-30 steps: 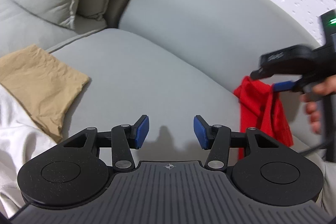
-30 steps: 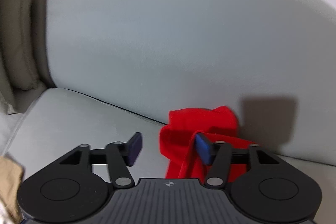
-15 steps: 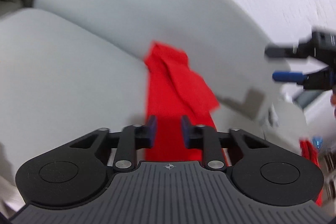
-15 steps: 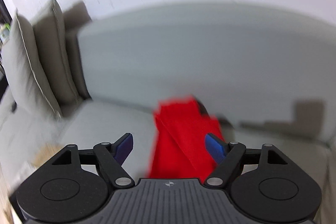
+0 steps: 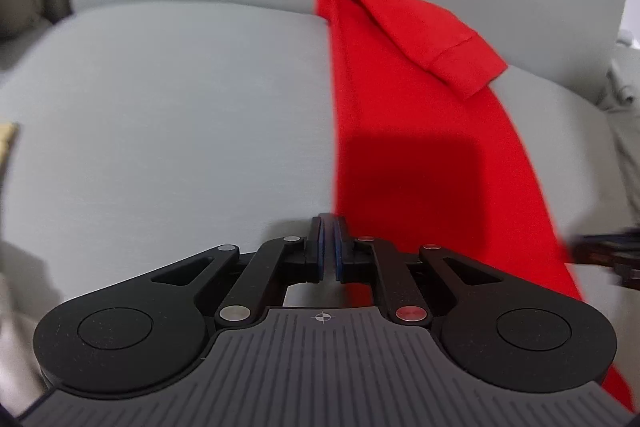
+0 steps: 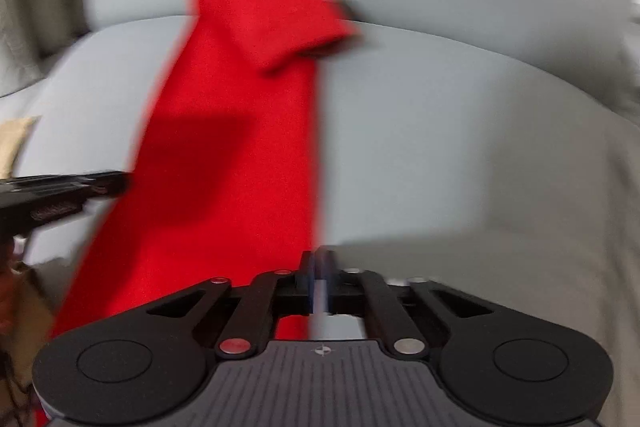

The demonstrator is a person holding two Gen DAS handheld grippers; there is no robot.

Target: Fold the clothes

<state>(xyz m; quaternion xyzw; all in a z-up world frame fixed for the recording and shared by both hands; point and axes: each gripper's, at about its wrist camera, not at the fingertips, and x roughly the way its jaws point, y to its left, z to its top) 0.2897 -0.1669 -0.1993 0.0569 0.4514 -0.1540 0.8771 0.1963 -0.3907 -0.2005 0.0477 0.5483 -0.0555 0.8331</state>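
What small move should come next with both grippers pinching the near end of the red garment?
Probably draw both grippers slightly apart. The left gripper and right gripper look shut on opposite near corners of the red garment, which lies in a long strip across the sofa seat with a sleeve flopped over its far end; tension should flatten it.

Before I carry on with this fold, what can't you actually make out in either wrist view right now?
- Left wrist: red garment's near hem runs under the left hand-held gripper, hidden by its body.
- Right wrist: motion blur; whether the right hand-held gripper pinches cloth is unclear.
- Both views: tan cloth is cut off by the left edge.
- Garment type: unclear.
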